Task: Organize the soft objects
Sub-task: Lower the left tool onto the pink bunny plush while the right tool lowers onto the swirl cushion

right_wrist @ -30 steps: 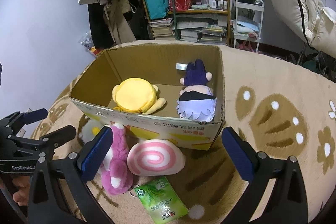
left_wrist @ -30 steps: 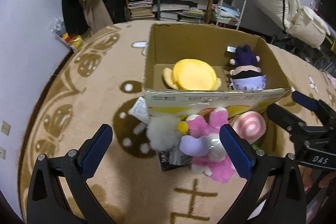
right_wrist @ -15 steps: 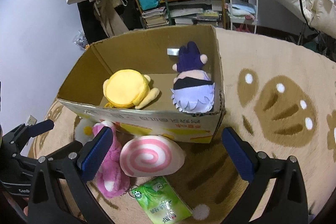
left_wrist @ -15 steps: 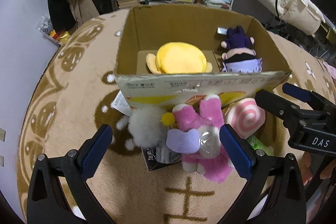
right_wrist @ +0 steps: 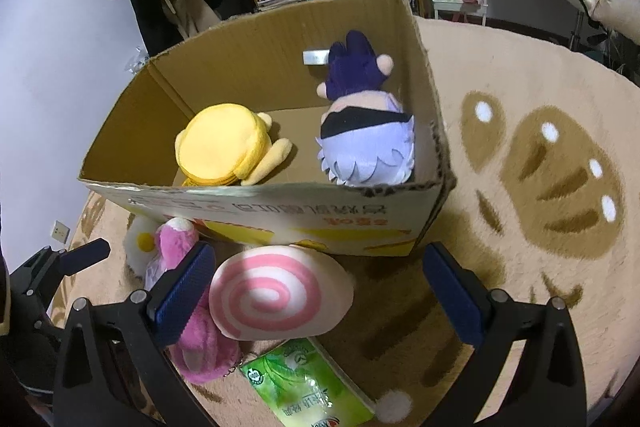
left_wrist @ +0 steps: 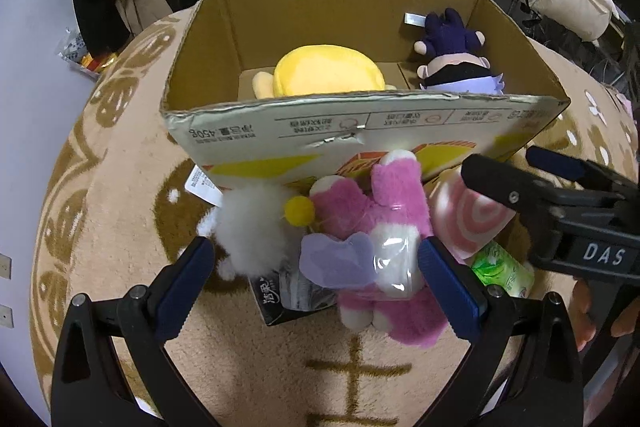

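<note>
the big cardboard box (right_wrist: 256,215) fills the middle of the frame. inside sit a yellow plush (right_wrist: 224,147) and a purple doll (right_wrist: 364,143). low in the frame, against its front wall, lie a pink bunny (left_wrist: 380,227) and swirl pillow (right_wrist: 280,293). left gripper (left_wrist: 316,283) and right gripper (right_wrist: 320,291) both gape wide, holding nothing.

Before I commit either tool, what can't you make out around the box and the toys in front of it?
- Yellow plush: lower part hidden by the box front wall, left view.
- Black packet: mostly covered by the pink plush and white pompom.
- Green packet: print too small to read; the right tool frame crosses one corner.
</note>
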Action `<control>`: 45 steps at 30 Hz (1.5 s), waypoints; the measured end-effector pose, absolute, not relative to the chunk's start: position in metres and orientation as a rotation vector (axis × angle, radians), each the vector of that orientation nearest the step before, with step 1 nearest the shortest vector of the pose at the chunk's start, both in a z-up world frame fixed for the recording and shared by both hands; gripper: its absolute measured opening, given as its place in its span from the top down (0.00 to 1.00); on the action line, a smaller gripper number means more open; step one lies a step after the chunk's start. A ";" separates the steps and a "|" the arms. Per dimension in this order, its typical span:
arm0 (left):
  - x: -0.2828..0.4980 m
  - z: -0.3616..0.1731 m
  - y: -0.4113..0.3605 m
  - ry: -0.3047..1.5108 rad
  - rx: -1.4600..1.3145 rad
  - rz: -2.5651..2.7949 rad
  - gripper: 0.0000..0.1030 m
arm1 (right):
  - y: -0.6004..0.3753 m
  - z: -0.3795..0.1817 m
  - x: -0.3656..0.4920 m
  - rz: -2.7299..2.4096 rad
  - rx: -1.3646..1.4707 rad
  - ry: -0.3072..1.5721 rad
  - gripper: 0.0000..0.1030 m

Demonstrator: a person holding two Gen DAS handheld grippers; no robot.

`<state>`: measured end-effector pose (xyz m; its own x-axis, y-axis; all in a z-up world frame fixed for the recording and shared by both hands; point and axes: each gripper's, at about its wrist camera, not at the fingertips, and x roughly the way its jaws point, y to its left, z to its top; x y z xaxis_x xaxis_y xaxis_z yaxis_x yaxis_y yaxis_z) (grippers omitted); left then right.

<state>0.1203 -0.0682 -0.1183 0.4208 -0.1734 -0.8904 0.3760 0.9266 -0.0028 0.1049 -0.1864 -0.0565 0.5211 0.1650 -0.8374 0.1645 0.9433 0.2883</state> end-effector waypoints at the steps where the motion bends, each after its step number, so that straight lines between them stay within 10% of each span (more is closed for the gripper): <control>1: 0.121 -0.119 -0.067 1.089 0.201 -0.349 0.02 | -0.186 -0.058 0.106 0.000 0.358 1.033 0.00; 25: 0.144 -0.140 -0.036 1.245 -0.115 -0.477 0.32 | -0.189 -0.077 0.112 0.013 0.420 1.095 0.00; 45: 0.143 -0.147 -0.043 1.284 -0.141 -0.450 0.20 | -0.185 -0.081 0.114 0.021 0.426 1.111 0.00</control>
